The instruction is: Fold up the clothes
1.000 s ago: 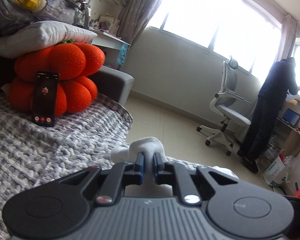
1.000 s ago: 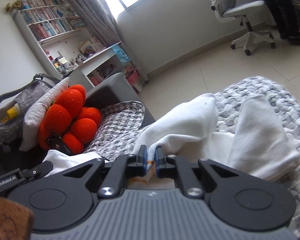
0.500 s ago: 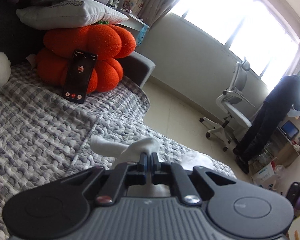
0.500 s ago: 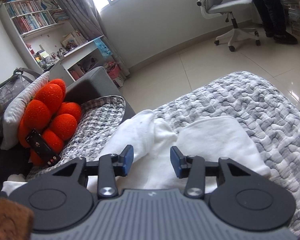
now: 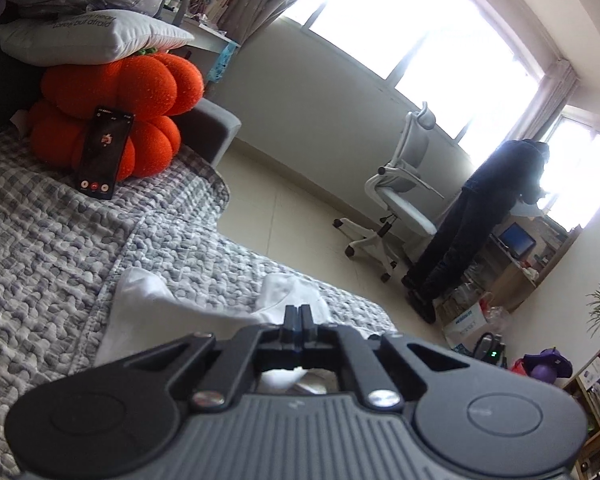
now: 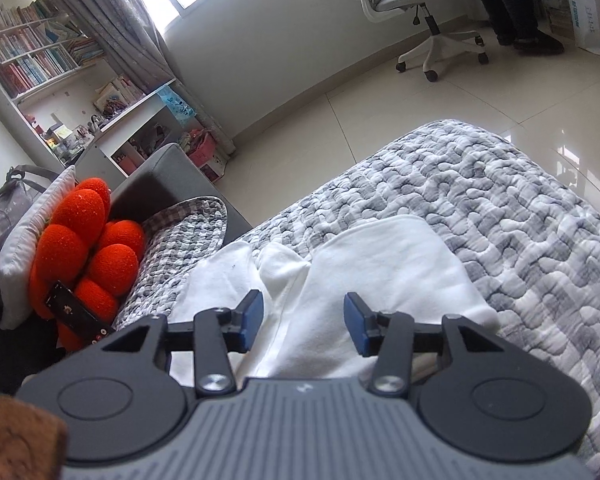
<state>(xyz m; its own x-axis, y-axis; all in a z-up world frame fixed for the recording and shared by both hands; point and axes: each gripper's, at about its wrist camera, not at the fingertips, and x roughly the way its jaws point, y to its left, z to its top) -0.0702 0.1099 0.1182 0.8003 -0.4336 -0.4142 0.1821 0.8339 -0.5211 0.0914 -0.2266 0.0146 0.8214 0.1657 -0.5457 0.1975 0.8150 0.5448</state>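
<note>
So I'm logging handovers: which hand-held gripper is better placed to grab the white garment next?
Right hand-held gripper: open, with the white garment lying between its fingers. Left hand-held gripper is shut.

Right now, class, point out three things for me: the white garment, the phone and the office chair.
garment (image 6: 384, 264): right wrist view, on the flat folded panel.
phone (image 5: 102, 148): left wrist view, on the middle of its dark screen.
chair (image 5: 406, 200): left wrist view, on the seat cushion.

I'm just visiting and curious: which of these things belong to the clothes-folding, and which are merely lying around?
Part of the job:
white garment
left gripper
right gripper

Just lying about:
orange pumpkin cushion
phone
white pillow
office chair
bookshelf
</note>
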